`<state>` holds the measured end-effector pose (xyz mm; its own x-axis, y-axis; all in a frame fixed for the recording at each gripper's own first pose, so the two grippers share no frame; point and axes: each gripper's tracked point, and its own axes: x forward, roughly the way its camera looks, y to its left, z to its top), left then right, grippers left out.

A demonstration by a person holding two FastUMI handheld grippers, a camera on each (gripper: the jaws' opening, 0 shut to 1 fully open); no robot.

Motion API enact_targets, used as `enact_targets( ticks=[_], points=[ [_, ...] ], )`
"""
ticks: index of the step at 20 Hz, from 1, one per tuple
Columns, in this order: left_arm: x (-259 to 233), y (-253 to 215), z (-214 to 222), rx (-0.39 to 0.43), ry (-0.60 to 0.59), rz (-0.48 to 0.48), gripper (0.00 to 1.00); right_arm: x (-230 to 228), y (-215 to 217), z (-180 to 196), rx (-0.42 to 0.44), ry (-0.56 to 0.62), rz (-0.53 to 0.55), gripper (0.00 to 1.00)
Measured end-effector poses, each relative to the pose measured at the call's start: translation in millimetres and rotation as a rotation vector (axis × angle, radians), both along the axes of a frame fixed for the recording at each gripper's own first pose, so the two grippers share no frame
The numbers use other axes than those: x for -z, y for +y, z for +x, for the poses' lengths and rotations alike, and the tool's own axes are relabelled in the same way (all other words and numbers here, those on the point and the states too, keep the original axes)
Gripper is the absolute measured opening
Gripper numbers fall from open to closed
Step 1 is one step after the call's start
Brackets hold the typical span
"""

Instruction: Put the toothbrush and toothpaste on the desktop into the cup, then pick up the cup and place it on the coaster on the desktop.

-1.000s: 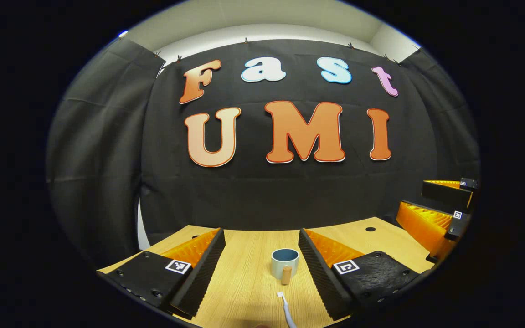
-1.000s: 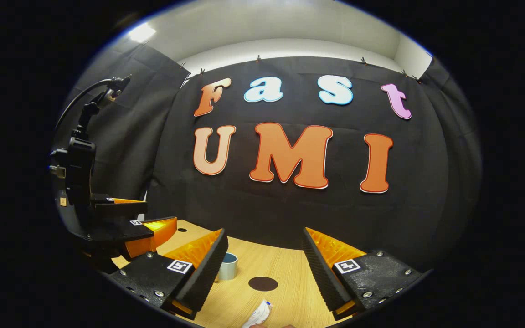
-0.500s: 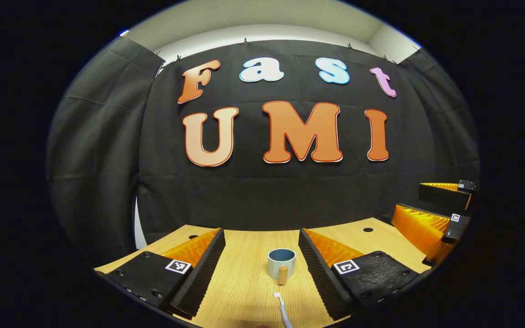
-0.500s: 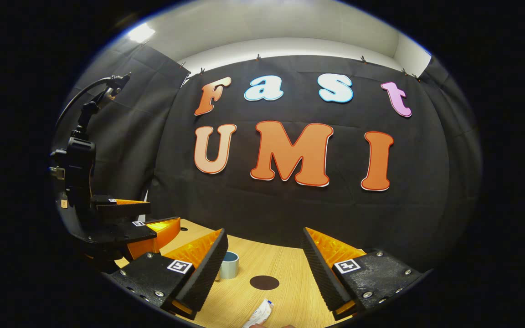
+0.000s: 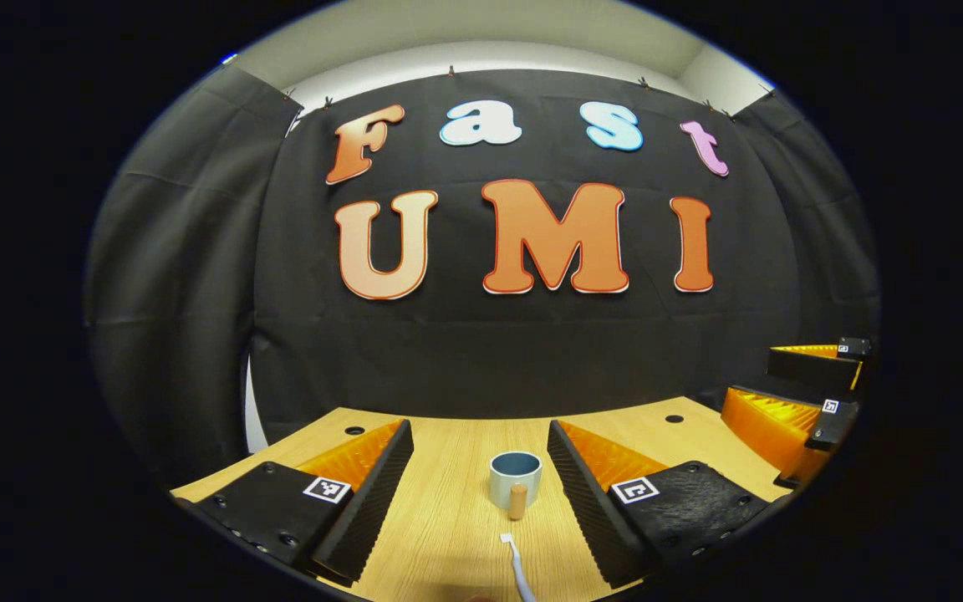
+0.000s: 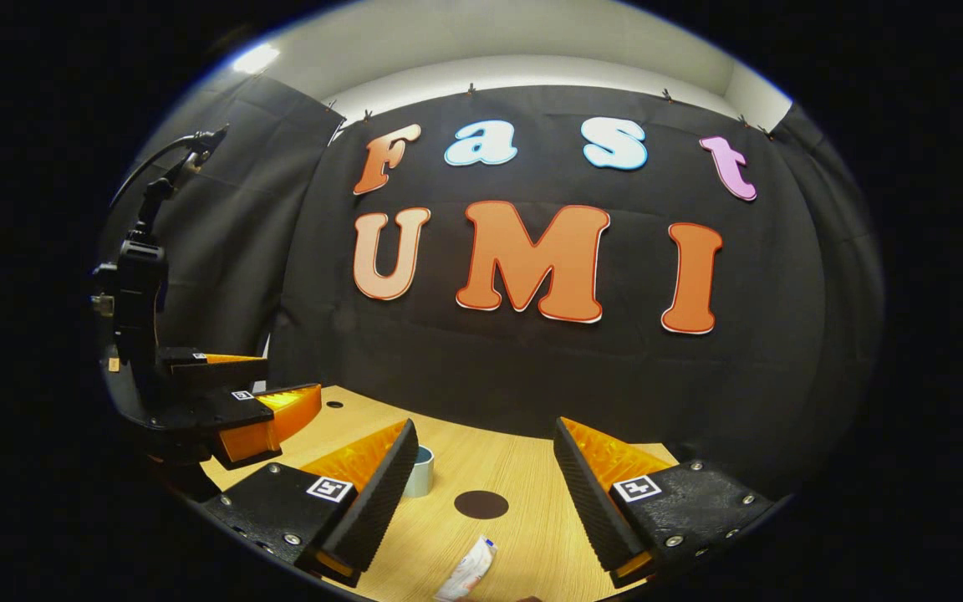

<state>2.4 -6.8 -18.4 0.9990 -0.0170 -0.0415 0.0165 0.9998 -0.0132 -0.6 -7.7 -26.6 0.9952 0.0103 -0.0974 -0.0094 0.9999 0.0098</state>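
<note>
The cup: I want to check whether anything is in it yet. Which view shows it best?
The left gripper view: the cup stands whole and unobstructed between that gripper's fingers, its open mouth and handle facing the camera, and the part of the inside that shows looks empty. In the right gripper view the cup is half hidden behind a finger.

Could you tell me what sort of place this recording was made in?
It looks like a data-collection booth, not a home: black cloth hangs as walls around a light wooden desktop. On it stand staged props, a cup, a toothbrush, a toothpaste tube and a dark round coaster.
</note>
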Motion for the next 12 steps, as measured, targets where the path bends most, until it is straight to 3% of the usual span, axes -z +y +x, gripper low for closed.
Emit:
enact_targets(
  ticks=[10, 12],
  points=[
    [68, -5, 10, 0.042, 0.263, 0.034, 0.98, 56, -5, -3, -0.002, 0.227, -0.005, 0.97],
    [96, -7, 10, 0.050, 0.359, 0.040, 0.98, 70, -6, -4, -0.002, 0.279, -0.013, 0.97]
  ],
)
